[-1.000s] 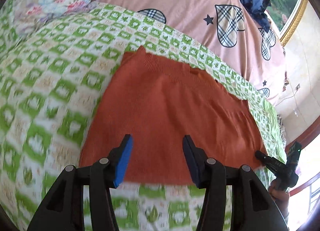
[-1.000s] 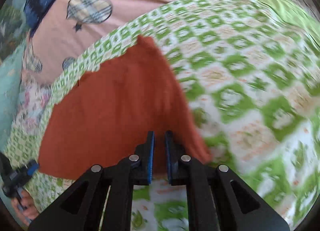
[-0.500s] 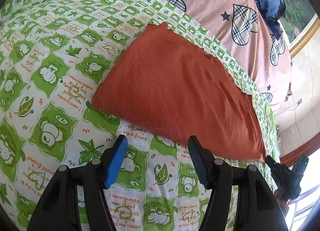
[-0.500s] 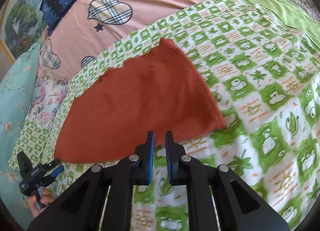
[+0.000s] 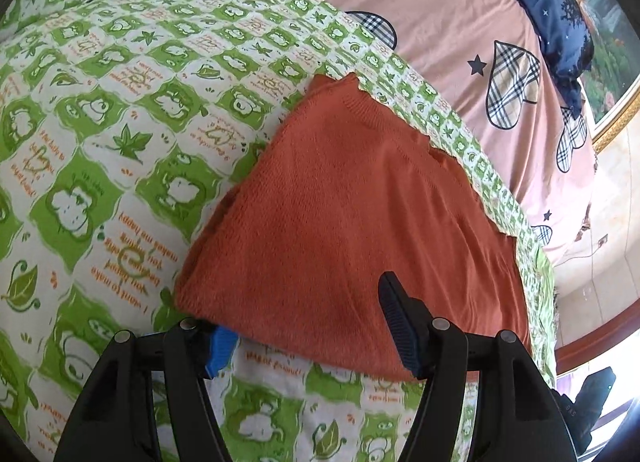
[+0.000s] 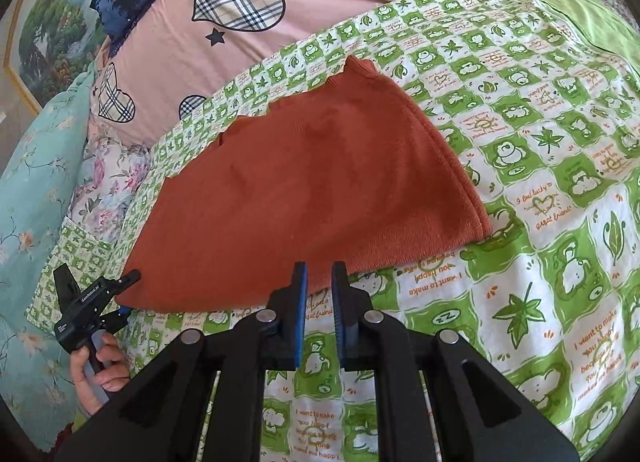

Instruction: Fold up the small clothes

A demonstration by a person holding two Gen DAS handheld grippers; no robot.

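We are in a home bedroom, working on a bed. Under our left gripper spreads a green-and-white checked sheet printed with frogs and leaves. Beyond it, ahead of the fingers, lies a pink quilt with plaid hearts, and a navy starred cloth further off to the right. A gold-framed landscape painting hangs far ahead-left of our right gripper, above a floral pillow.
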